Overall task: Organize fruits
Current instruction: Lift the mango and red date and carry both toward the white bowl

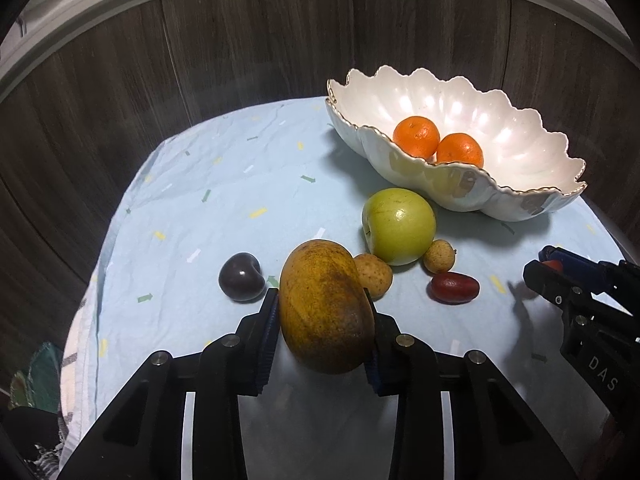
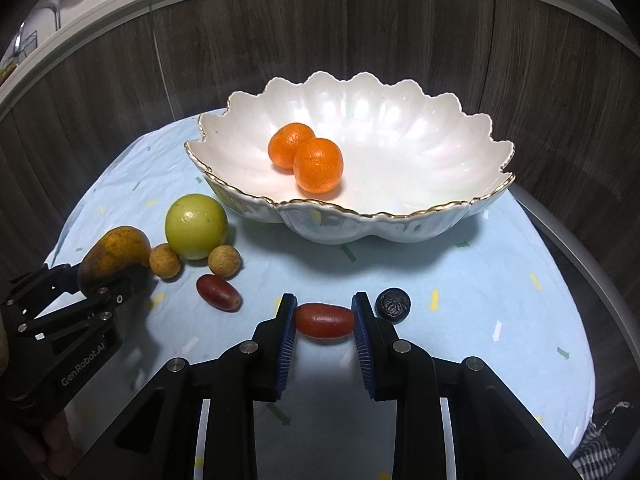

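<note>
Table (image 2: 460,280) right half has open cloth; bowl (image 2: 400,224) sits far side, two oranges (image 2: 318,166) inside. Left gripper (image 1: 324,320) clamps mango (image 1: 324,304) near left edge. Right gripper (image 2: 325,320) pinches red date (image 2: 325,320) endwise.

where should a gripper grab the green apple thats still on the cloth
Grip the green apple across its widest middle, coming from above. Two small brown fruits touch its near side and the bowl sits close behind, so a low approach looks blocked. Fingers would probably fit best left and right.
</note>
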The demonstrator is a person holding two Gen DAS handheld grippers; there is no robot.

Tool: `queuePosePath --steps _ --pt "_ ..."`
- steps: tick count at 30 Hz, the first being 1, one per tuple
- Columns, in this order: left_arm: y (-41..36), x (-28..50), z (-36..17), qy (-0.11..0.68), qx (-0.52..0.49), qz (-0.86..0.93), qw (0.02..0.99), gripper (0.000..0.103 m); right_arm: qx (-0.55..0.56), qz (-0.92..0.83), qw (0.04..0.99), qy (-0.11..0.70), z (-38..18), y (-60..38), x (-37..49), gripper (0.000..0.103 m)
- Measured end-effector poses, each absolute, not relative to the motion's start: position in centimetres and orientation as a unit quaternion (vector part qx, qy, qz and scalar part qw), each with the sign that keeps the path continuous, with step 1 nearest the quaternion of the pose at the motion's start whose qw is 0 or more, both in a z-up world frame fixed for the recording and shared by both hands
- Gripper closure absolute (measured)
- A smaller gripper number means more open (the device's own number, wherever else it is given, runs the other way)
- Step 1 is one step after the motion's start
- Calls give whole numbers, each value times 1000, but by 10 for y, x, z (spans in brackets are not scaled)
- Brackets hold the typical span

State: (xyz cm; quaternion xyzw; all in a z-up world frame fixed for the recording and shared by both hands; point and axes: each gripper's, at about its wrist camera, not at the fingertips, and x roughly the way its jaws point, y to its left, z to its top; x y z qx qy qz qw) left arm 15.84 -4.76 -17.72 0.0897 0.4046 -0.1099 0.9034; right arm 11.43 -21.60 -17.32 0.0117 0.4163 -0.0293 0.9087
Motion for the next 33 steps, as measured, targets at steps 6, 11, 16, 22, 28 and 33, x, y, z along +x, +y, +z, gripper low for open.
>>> queuePosePath --steps 6,11,16,22,28,33 --pt "-43 150 -164 382 90 -105 914 68 7 -26 914 405 -166 -213 110 73" --pt "-40 146 -155 373 88 -105 918 68 3 -22 920 390 -156 -210 106 73" --pt "-39 141 -148 370 86 -105 919 68 5 -21 924 381 -149 -209 103 73" --pt "-42 135 -137 361 86 -107 923 68 12 -22 930 366 -136 -214 100 74" --pt "-48 135 -124 354 85 -111 925 68 21 -25 937 349 -120 -220 98 74" --pt "-55 136 -115 347 85 -116 927 68 29 -28 941 335 -108 -229 99 73"
